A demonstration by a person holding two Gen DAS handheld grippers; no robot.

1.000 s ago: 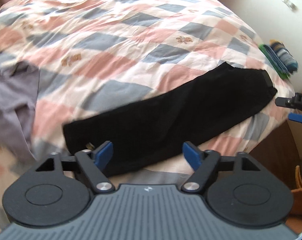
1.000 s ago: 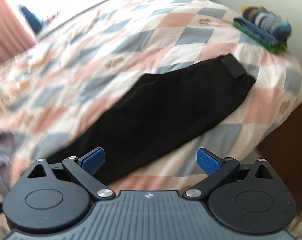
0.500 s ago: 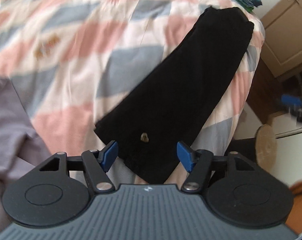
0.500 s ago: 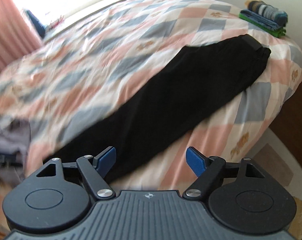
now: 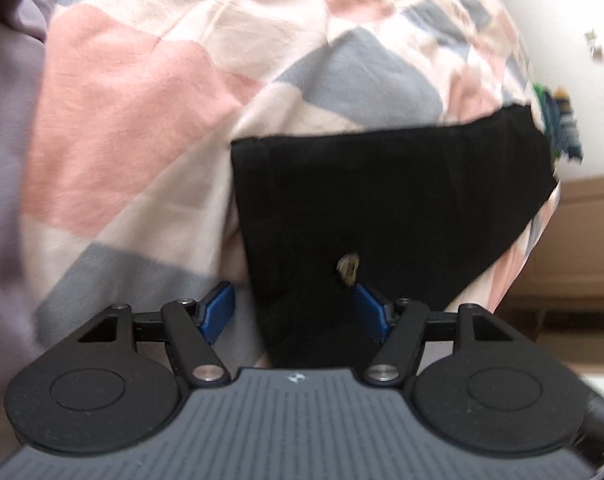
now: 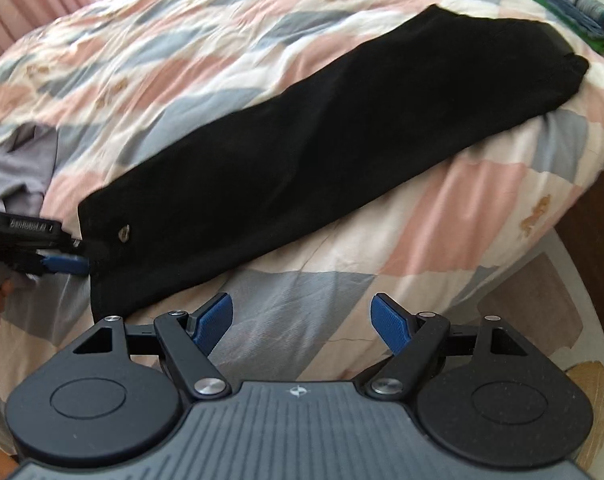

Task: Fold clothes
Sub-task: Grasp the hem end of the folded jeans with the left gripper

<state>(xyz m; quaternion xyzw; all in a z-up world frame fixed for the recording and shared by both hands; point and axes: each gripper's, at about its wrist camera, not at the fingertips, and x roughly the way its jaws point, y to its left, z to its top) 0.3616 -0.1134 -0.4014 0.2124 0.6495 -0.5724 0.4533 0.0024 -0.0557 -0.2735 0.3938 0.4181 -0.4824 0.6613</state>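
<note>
Two grippers gape open: my left gripper [image 5: 294, 306] straddles the hem of the black trousers [image 6: 322, 132] lying diagonally across the checked quilt [image 6: 182, 40], my right gripper [image 6: 302, 320] hovers lower centre; next, probably pinch.

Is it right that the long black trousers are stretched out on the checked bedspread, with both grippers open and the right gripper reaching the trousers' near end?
Nearly. It is the left gripper that is at the near end of the long black trousers, as the right wrist view shows from the side. The right gripper hangs open over the pink, grey and white checked bedspread, off the cloth. Both are open.
</note>
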